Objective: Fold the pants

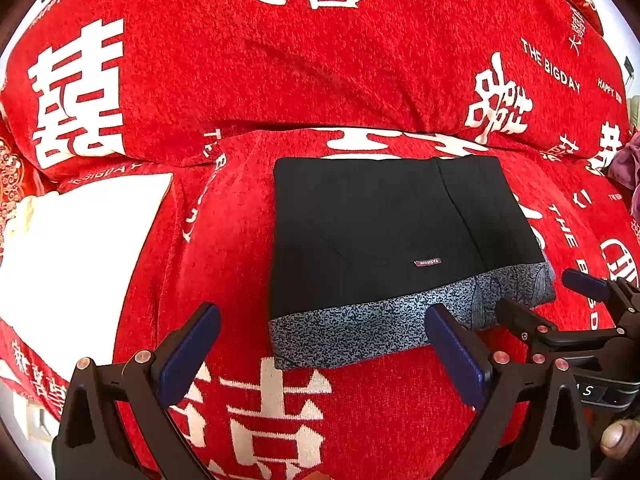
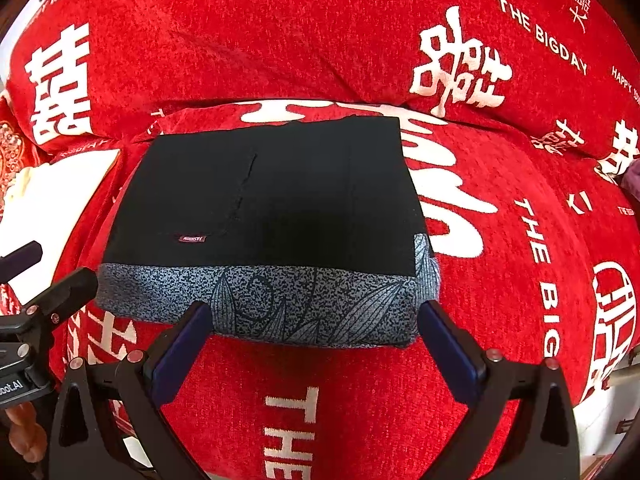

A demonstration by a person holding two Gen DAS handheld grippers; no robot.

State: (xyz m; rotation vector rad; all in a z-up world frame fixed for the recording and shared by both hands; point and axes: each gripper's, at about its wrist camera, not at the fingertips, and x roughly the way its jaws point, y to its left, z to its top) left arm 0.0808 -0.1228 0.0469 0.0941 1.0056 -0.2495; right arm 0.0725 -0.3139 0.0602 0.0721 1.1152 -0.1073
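Note:
The black pants (image 1: 380, 232) lie folded into a neat rectangle on the red sofa seat, with a small label facing up. They rest on a folded grey patterned garment (image 1: 360, 328) whose front strip shows. My left gripper (image 1: 322, 344) is open and empty, just in front of the stack's left part. My right gripper (image 2: 314, 342) is open and empty, just in front of the pants (image 2: 272, 196) and the grey garment (image 2: 260, 300). The right gripper also shows in the left wrist view (image 1: 560, 304), at the stack's right corner.
The red sofa cover (image 1: 320, 420) with white lettering covers seat and backrest (image 1: 280, 60). A white folded cloth (image 1: 72, 264) lies to the left of the stack. A purple cloth (image 1: 628, 164) sits at the far right. The left gripper's fingers show in the right wrist view (image 2: 60, 292).

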